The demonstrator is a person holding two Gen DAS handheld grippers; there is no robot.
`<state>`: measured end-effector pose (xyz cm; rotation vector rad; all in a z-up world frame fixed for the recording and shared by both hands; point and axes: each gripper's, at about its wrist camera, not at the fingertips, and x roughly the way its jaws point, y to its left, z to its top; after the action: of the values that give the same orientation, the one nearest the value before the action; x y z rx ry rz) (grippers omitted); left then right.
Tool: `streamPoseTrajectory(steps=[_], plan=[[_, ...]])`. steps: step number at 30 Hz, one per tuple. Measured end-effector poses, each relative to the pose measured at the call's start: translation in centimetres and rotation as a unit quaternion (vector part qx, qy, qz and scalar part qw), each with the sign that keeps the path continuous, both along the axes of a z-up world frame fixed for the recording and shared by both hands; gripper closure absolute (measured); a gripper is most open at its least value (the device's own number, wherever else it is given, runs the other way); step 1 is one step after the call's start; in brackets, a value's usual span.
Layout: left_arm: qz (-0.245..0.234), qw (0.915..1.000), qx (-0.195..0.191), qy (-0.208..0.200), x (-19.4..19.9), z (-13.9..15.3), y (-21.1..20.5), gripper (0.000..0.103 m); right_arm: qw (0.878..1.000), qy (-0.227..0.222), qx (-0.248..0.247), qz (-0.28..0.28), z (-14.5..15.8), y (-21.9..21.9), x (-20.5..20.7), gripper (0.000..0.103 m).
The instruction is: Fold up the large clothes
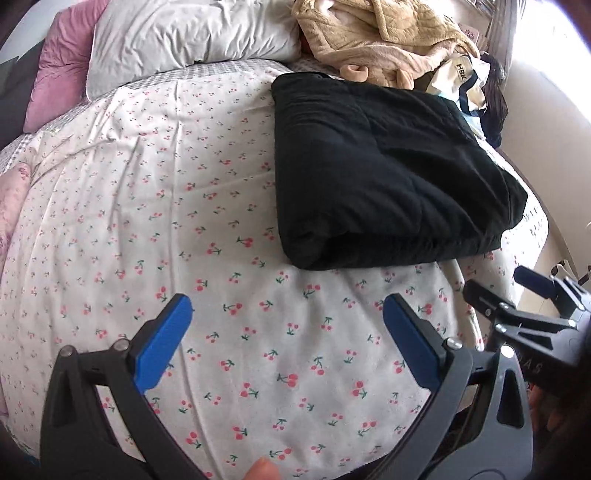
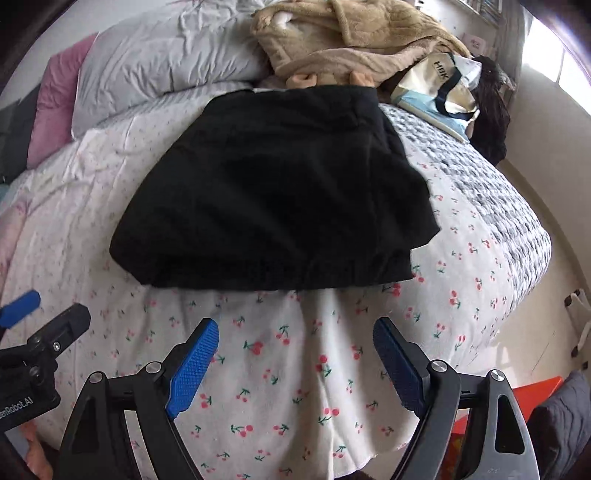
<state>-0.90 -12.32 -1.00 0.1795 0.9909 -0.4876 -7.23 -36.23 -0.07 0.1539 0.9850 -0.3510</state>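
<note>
A black garment (image 1: 388, 173) lies folded into a thick rectangle on the cherry-print bedspread (image 1: 166, 206). It also shows in the right wrist view (image 2: 273, 192), straight ahead. My left gripper (image 1: 288, 314) is open and empty, above the bedspread, near and to the left of the garment's near edge. My right gripper (image 2: 295, 336) is open and empty, just short of the garment's near hem. The right gripper also shows at the right edge of the left wrist view (image 1: 517, 291). The left gripper shows at the left edge of the right wrist view (image 2: 37, 317).
A beige fleece robe (image 1: 376, 33) lies heaped at the head of the bed beside a white pillow (image 1: 184, 33) and a pink pillow (image 1: 59, 74). A cream bag (image 2: 439, 85) and dark clothes (image 2: 491, 110) lie at the far right. The bed's right edge (image 2: 524, 295) drops to the floor.
</note>
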Motion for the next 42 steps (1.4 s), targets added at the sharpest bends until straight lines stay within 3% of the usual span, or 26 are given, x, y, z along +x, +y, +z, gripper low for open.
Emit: streamPoseTrajectory(steps=[3,42], plan=[[0.000,1.0000,0.000,0.006,0.1,-0.3,0.0,0.000,1.000,0.004,-0.015,0.004,-0.2,0.4,0.4,0.016],[-0.008,0.9999,0.003,0.015,-0.6,-1.0,-1.2,0.000,1.000,-0.005,0.013,-0.006,-0.3,-0.3,-0.2,0.016]])
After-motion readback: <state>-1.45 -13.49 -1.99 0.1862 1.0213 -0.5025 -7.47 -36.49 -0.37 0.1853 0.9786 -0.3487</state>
